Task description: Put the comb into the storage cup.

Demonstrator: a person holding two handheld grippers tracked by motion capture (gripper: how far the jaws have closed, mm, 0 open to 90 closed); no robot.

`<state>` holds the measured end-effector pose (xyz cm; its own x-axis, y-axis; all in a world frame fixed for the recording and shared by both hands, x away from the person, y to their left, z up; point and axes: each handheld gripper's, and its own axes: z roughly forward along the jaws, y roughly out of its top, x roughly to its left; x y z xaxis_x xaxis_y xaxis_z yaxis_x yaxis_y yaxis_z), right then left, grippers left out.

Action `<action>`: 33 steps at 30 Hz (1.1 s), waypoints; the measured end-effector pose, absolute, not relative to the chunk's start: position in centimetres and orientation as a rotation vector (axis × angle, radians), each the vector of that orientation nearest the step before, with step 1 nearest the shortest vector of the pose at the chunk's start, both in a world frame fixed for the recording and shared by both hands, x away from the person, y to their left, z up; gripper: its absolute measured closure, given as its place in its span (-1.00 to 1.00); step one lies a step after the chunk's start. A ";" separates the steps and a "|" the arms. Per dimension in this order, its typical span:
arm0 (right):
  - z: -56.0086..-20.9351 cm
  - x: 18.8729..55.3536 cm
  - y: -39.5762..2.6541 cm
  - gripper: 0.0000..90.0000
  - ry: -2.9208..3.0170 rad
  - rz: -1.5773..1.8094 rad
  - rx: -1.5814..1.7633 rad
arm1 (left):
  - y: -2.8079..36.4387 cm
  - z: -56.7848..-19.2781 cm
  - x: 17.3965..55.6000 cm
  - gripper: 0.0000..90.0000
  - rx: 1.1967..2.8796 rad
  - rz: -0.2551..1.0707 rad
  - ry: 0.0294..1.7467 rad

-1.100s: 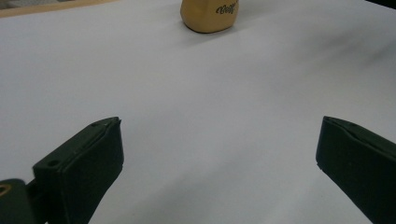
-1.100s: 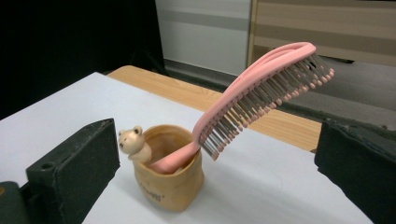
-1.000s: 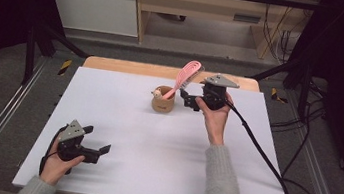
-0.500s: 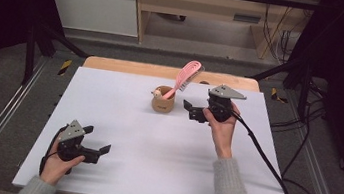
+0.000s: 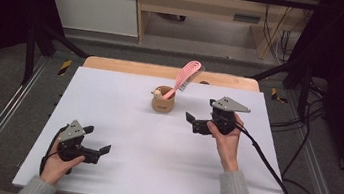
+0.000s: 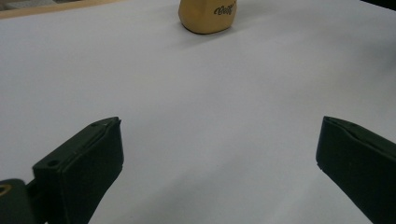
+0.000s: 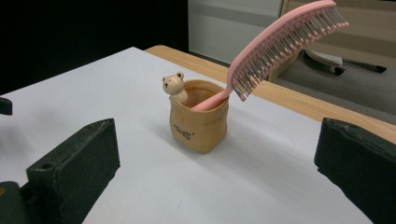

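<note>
A tan bag-shaped cup (image 5: 163, 105) (image 7: 199, 124) (image 6: 208, 16) with a small bear figure (image 7: 174, 86) on its rim stands at the far middle of the white table (image 5: 153, 150). A pink hairbrush (image 5: 185, 78) (image 7: 278, 48) leans in it, handle down, bristle head up and to the right. My right gripper (image 5: 195, 124) (image 7: 219, 172) is open with nothing between its jaws, a short way right of the cup and pointing at it. Near the front left corner my left gripper (image 5: 97, 149) (image 6: 219, 172) is open too, low over bare table.
A cable (image 5: 272, 165) trails from the right gripper off the table's right side. A wooden strip (image 5: 163, 71) runs along the far edge. Metal rails (image 5: 0, 120) flank the table, and a wooden cabinet (image 5: 207, 6) stands beyond.
My right gripper has drawn back from the cup, toward the right and nearer the person, with its jaws open. The left gripper has stayed put.
</note>
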<state>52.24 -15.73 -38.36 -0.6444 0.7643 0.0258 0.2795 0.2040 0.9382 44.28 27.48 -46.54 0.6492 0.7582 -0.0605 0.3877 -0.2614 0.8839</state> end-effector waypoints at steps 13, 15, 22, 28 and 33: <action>-41.1 50.4 -17.4 -0.97 2.070 1.423 0.977 | 27.4 -46.6 44.3 -0.98 1.884 0.468 0.900; -41.4 50.1 -17.7 -0.98 2.077 1.428 0.980 | 27.4 -46.6 44.3 -0.98 1.886 0.468 0.899; -42.7 49.1 -18.5 -0.97 2.097 1.408 0.952 | 27.4 -46.6 44.3 -0.98 1.887 0.468 0.898; -43.9 48.4 -19.6 -0.98 2.117 1.400 0.961 | 27.4 -46.6 44.3 -0.98 1.886 0.469 0.893; -44.9 47.7 -20.6 -0.99 2.123 1.388 0.970 | 27.3 -46.7 44.3 -0.98 1.889 0.468 0.889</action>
<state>47.68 -20.58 -44.94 -0.6666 0.7450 0.0254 0.3221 0.2571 0.9111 44.26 27.28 -46.66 0.6607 0.7488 -0.0527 0.3799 -0.2729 0.8839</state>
